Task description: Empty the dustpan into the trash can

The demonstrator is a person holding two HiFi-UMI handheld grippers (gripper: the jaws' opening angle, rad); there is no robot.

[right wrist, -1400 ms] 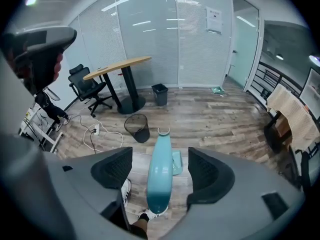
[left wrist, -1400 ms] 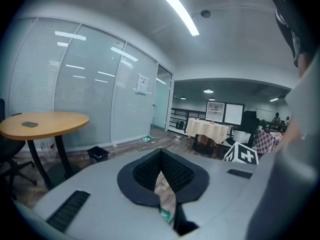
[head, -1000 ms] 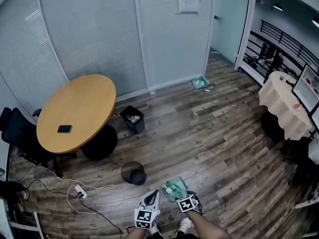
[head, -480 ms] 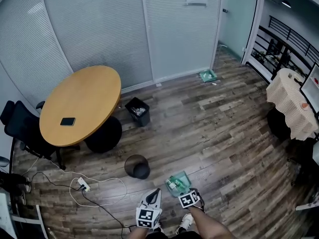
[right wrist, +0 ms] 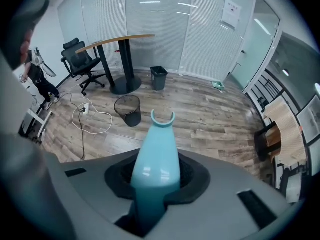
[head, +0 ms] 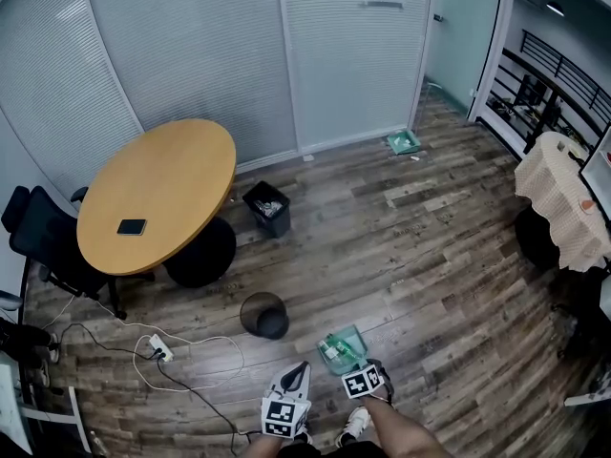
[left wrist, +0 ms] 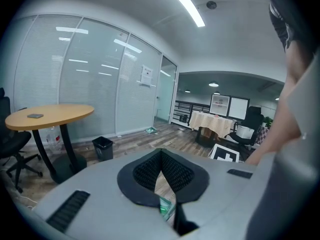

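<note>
A teal dustpan (head: 341,349) holding bits of litter lies on the wood floor by my feet. My right gripper (head: 363,382) is just behind it. In the right gripper view its jaws have just been closing, and the pads sit against the dustpan's teal handle (right wrist: 156,154) on both sides. The round black mesh trash can (head: 263,315) stands a short way left and beyond the dustpan, also seen as the mesh can (right wrist: 128,110). My left gripper (head: 286,399) hovers beside the right one, pads together, nothing held (left wrist: 161,156).
A square black bin (head: 268,208) stands by the round wooden table (head: 158,194), which carries a phone (head: 132,226). A power strip with white cable (head: 158,353) lies left of the mesh can. An office chair (head: 38,246) is at far left, another green pan (head: 403,142) by the glass wall.
The head view has shifted a little, so the room sits slightly lower and further right. Both grippers stay by the dustpan, which has not left the floor.
</note>
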